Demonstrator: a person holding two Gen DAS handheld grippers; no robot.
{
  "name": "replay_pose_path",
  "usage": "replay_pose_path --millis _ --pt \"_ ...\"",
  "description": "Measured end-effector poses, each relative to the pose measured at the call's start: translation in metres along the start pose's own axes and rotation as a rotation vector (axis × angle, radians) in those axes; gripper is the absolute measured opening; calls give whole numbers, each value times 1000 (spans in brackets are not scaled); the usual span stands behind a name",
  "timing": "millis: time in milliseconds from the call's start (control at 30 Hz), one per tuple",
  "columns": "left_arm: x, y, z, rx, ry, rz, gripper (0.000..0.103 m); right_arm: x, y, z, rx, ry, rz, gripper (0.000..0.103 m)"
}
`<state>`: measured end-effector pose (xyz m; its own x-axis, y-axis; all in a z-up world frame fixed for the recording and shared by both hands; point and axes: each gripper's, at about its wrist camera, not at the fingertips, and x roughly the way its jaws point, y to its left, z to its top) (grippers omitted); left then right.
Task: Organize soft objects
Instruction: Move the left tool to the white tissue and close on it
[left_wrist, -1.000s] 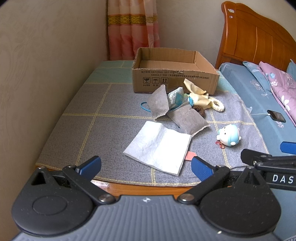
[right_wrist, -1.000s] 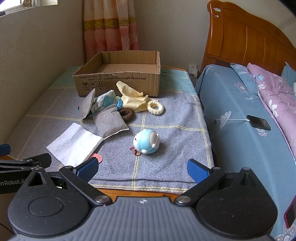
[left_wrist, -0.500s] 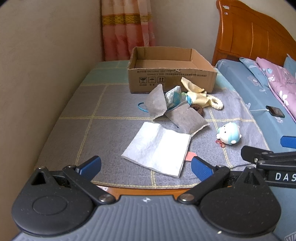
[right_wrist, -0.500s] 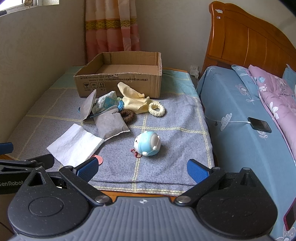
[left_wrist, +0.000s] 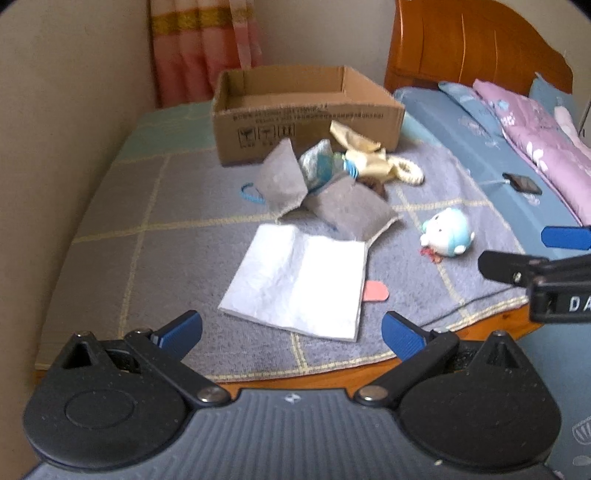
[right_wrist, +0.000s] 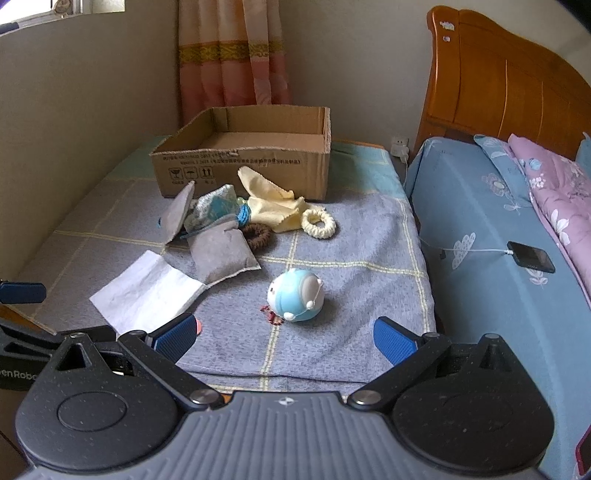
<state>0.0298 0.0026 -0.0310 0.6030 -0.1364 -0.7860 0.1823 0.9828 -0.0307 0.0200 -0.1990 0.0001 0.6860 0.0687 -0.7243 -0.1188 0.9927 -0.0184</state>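
I hold both grippers, left gripper (left_wrist: 291, 328) and right gripper (right_wrist: 284, 334), with jaws spread and empty near the counter edge, because the soft things lie before the empty cardboard box (right_wrist: 243, 162).

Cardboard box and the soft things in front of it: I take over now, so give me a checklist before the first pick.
1. Open brown cardboard box looks empty: ok, though its near floor is hidden.
2. Left gripper open, holding nothing: ok.
3. Right gripper open, holding nothing: ok.
4. Round blue and white plush toy lies apart from the pile: ok.
5. Flat white folded cloth lies alone: not ok, a grey fabric pouch touches its far edge.
6. Small pink tab beside the cloth is soft: cannot tell.
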Motion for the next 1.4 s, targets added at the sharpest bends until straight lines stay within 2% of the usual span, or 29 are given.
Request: replay_pose_path --millis 333,433,600,800,1033,1267,1400 --pt "26 4 -1 26 69 -56 102 42 -17 -13 -17 48 1 103" --pt "35 5 0 34 87 -100 102 55 -18 -16 -29 59 1 103" --pt "50 3 2 64 113 -102 102 74 -15 -18 -69 82 0 103" --pt "58 -1 4 133 91 -66 103 87 -10 -17 -101 81 15 103" --pt "58 5 5 154 86 -80 103 91 -13 -15 -96 77 47 103" --pt "52 11 -12 178 -22 -109 103 89 -13 -18 -99 50 51 103" --pt "51 15 -11 195 -14 -120 103 88 -14 -18 -98 52 53 103"
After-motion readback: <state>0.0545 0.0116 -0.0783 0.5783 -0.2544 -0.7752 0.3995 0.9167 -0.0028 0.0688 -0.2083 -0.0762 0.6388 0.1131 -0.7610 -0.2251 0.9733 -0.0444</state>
